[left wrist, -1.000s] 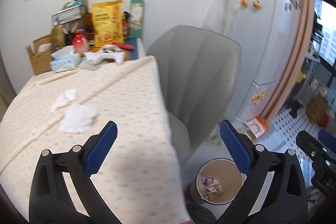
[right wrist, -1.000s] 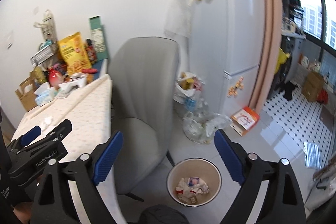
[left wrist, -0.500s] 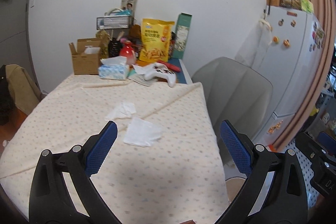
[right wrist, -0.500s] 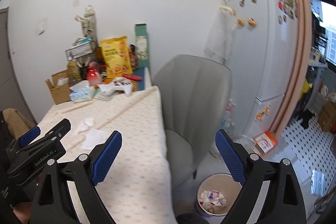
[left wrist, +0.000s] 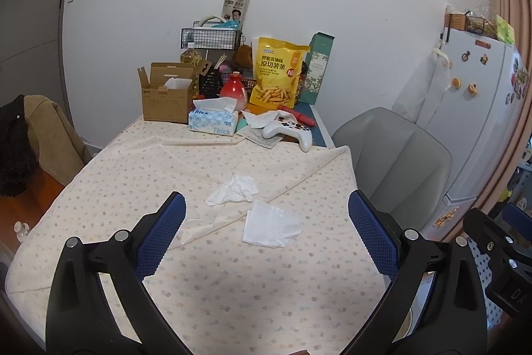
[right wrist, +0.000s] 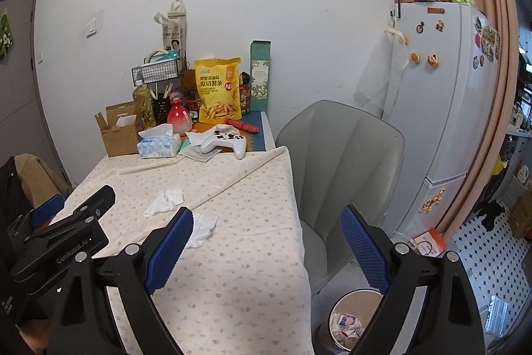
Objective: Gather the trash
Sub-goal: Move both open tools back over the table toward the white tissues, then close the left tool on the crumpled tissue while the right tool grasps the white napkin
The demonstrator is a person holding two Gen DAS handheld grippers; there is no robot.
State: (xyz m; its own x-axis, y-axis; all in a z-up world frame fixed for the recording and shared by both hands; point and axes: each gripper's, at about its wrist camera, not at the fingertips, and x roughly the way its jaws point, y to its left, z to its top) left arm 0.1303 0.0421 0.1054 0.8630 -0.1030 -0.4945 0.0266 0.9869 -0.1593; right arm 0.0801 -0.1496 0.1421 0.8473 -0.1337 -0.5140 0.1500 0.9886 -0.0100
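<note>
Two used white tissues lie mid-table on the patterned cloth: a crumpled tissue [left wrist: 233, 189] [right wrist: 165, 201] and a flatter tissue [left wrist: 270, 224] [right wrist: 200, 227] nearer me. My left gripper [left wrist: 266, 218] hangs open above the near half of the table, the flatter tissue showing between its blue pads, nothing held. My right gripper [right wrist: 267, 227] is open over the table's right edge, empty. A round bin [right wrist: 353, 318] with wrappers inside stands on the floor at the table's near right corner.
A grey chair [right wrist: 339, 162] stands against the table's right side, a white fridge [right wrist: 442, 108] beyond it. At the table's far end are a tissue box [left wrist: 213, 121], cardboard box [left wrist: 165, 98], white game controller [left wrist: 288, 130], yellow snack bag [left wrist: 276, 77]. A jacket-draped chair [left wrist: 36, 135] is at left.
Both views have swung left and up from the bin and floor toward the table. The tissues now sit centred ahead of the left gripper. Both grippers stayed open.
</note>
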